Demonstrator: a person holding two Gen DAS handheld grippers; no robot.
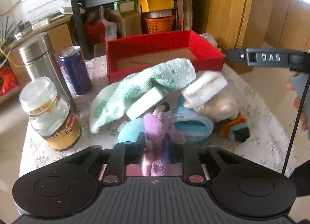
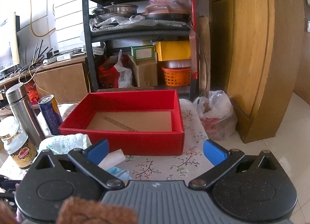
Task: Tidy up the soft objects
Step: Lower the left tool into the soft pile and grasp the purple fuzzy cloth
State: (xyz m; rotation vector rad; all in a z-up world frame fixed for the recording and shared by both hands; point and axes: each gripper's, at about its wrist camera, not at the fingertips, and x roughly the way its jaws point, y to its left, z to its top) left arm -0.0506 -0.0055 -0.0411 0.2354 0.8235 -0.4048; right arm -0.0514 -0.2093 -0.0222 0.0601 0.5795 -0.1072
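Purple plush toy (image 1: 157, 125) clamped in left hand-held gripper (image 1: 154, 146)

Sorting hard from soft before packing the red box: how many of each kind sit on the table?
Hard containers: 3 (flask, can, jar)
Sponges: 2 ()
Towel: 1
Plush toys: 2 (purple, cream)
Striped sock: 1
Total: 9

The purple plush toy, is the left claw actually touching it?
Touching. The left wrist view shows the left gripper shut on the purple plush toy.
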